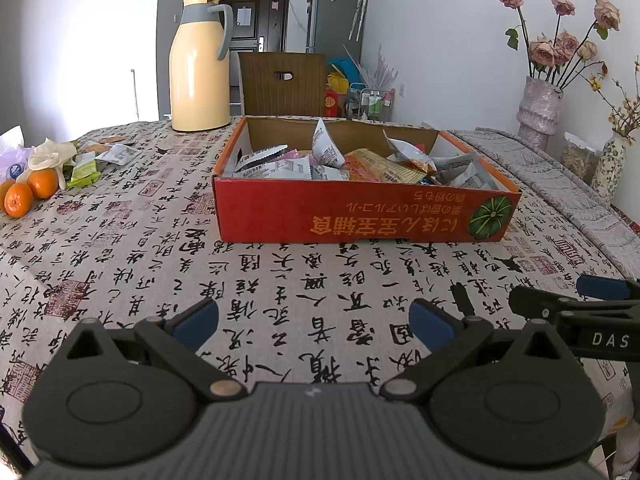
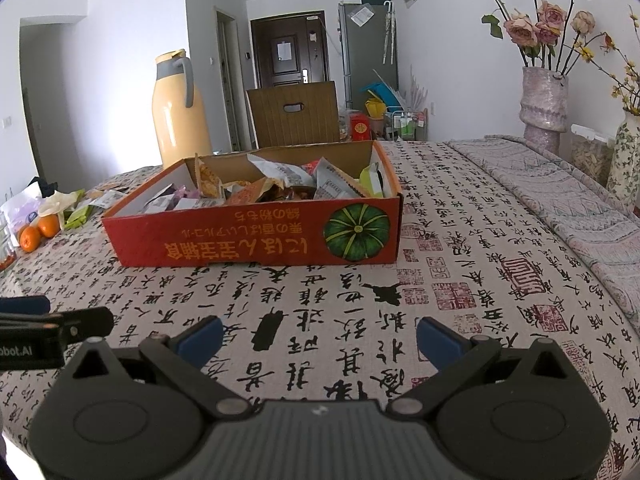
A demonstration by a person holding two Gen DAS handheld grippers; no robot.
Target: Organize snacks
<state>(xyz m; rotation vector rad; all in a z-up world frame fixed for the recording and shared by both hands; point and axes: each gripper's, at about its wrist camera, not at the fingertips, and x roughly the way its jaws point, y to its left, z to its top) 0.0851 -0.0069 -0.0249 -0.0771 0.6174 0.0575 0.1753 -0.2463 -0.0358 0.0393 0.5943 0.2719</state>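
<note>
Tools (image 1: 314, 326) gape; snack box (image 1: 360, 216) ahead.

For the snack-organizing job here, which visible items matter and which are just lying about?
Job items:
- red cardboard box filled with snack packets
- loose snack packets at the table's left
- left claw and right claw, both open

Lying about:
- yellow thermos jug
- oranges
- vase of dried roses
- wooden chair
</note>
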